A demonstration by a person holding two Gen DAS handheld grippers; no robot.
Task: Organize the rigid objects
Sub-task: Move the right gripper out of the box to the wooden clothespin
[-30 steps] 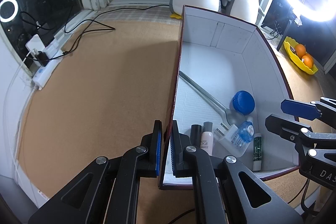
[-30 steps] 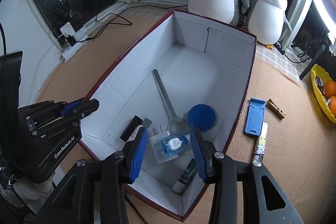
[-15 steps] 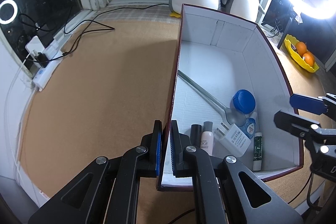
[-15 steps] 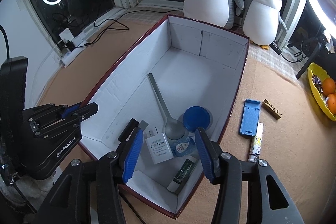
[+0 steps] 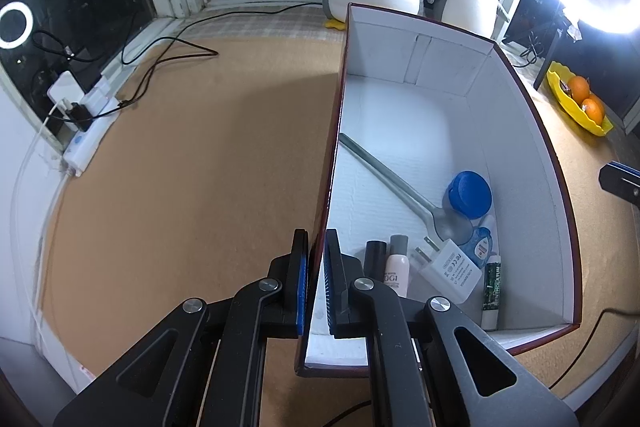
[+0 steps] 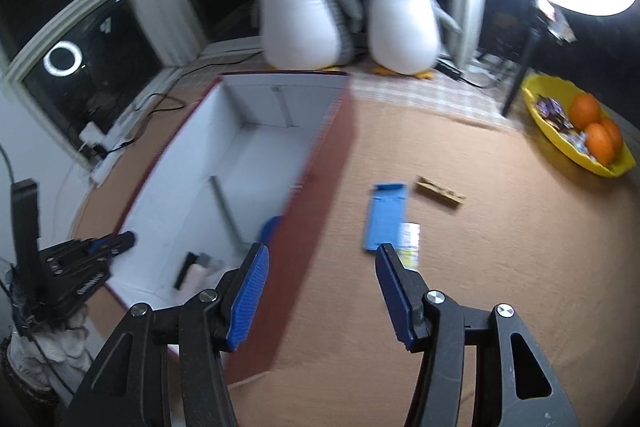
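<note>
The blue phone stand (image 6: 385, 217) lies flat on the worktop (image 6: 500, 259), just beside the box (image 6: 320, 163). It looks light and stiff, best pinched across its long edges. The right tool (image 6: 320, 291) hangs open near it. The left tool (image 5: 316, 283) clamps the box's near wall; inside lie a spoon (image 5: 400, 183), blue lid (image 5: 470, 194), charger (image 5: 450, 271) and small bottles (image 5: 396, 267).

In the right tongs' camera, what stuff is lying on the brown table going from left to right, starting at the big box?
Box → blue holder → wooden clip → yellow fruit tray.
</note>
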